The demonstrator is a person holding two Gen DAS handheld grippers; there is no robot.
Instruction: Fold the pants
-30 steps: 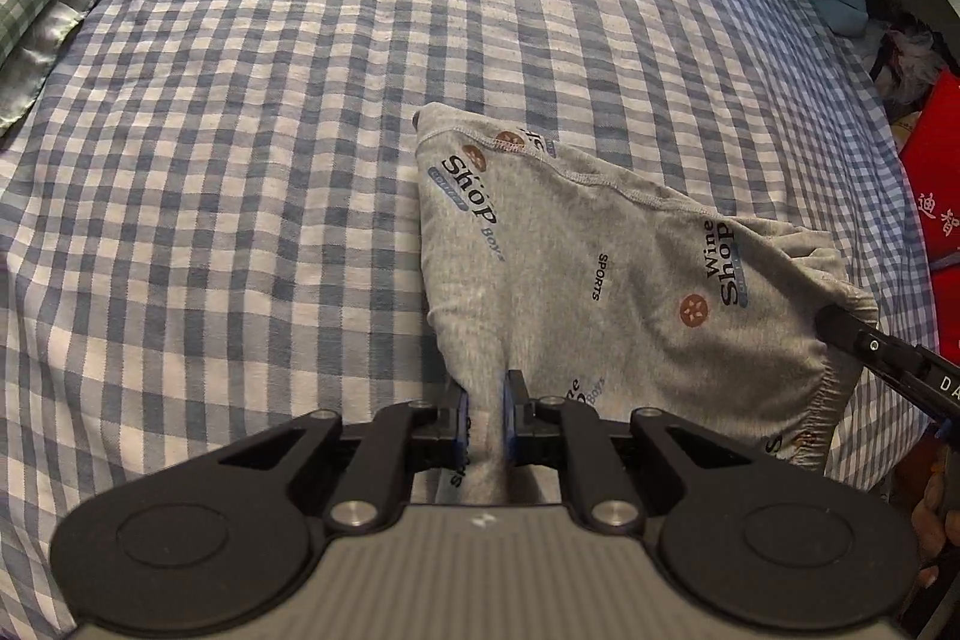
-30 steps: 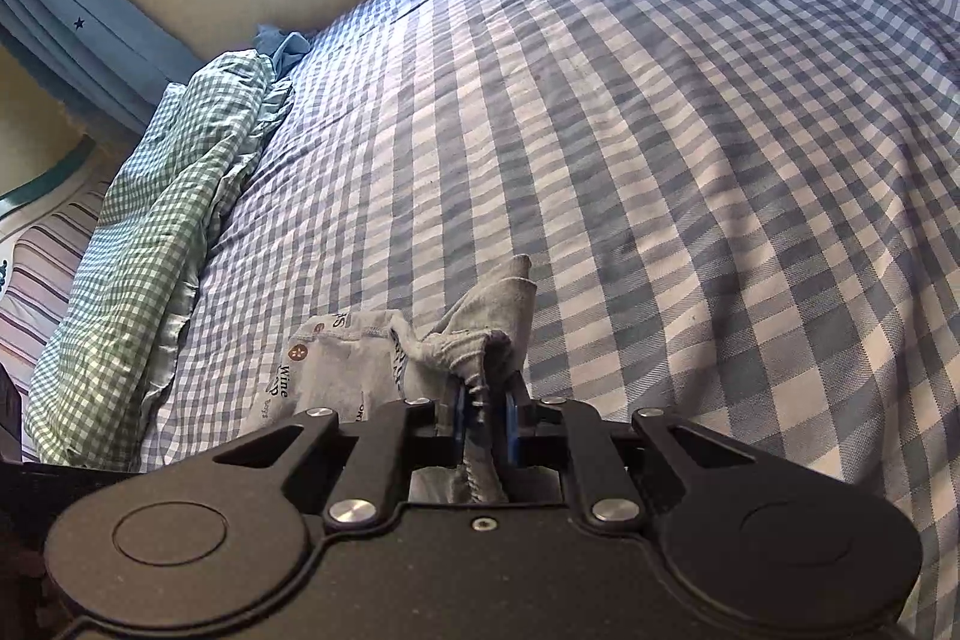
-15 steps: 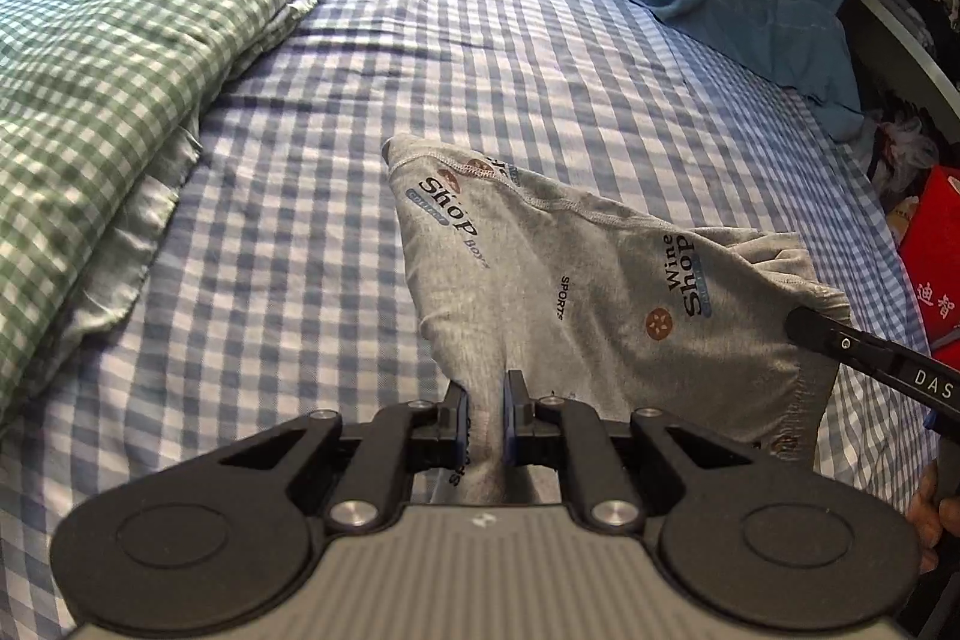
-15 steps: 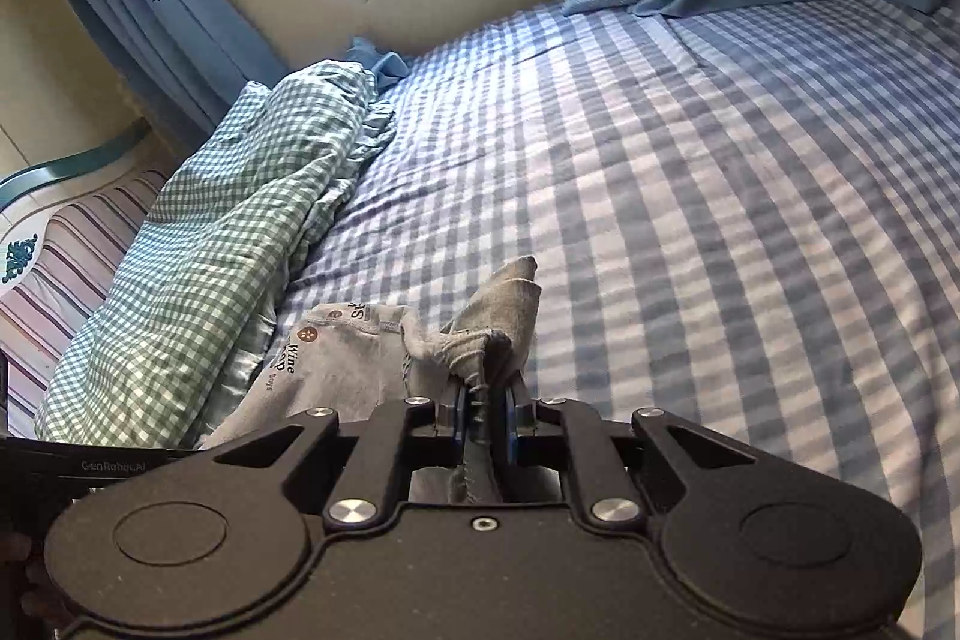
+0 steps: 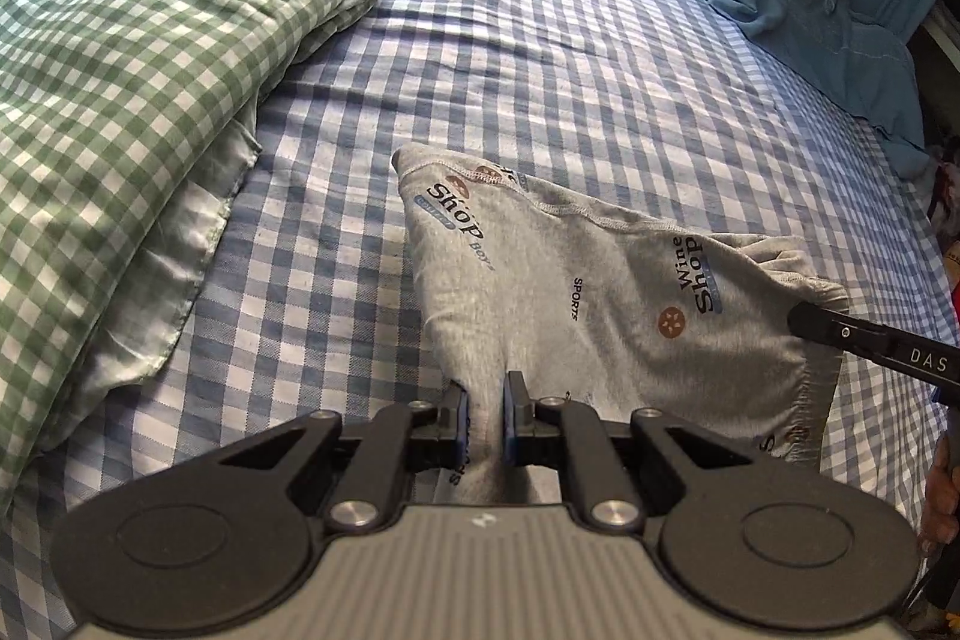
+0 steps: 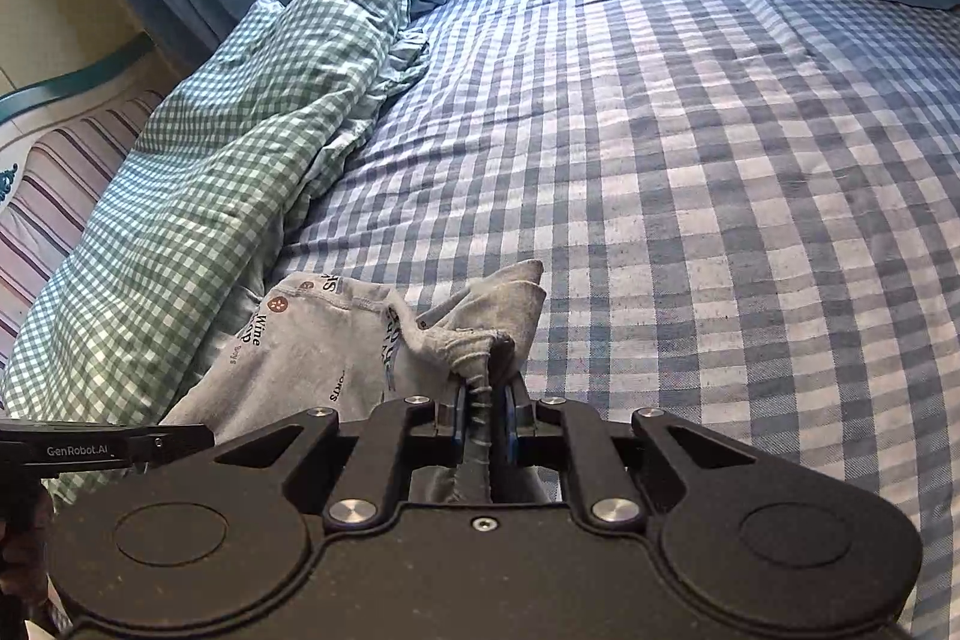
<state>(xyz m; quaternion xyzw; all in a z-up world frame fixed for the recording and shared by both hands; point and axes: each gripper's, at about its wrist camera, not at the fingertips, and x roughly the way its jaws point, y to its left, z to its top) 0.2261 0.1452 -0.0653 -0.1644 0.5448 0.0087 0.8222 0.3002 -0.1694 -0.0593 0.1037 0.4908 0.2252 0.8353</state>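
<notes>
Left wrist view, item one: your left tool (image 5: 485, 403), clenched on a gathered edge of the grey pants (image 5: 576, 292). The fabric runs between the two blue-padded fingers (image 5: 461, 418) and fans out ahead of them.

Item two: the pants, grey knit printed with "Wine Shop", "Boys" and "SPORTS". They are stretched between your two tools above the bed (image 5: 570, 58), the far corner pointing toward the middle of the mattress. A stitched hem runs along the upper edge; the elastic waistband is bunched at the right side.

Item three: your right tool (image 5: 807, 322), seen here as a black finger marked "DAS", entering from the right edge and touching the waistband end. From this view you cannot tell its grip.

Right wrist view, item four: your right tool (image 6: 483, 415), clenched on a twisted bunch of the pants (image 6: 312, 352), waistband gathers pinched between its pads. The left tool (image 6: 180, 439) shows at the left edge, lettered "GenRobot.AI".

Item five: bed (image 6: 720, 160), blue and white check sheet.

Item six: green check quilt (image 5: 138, 28), heaped along the left of the bed, just beside the pants.

Item seven: blue cloth (image 5: 828, 16), crumpled at the far right corner, well apart from the pants.
</notes>
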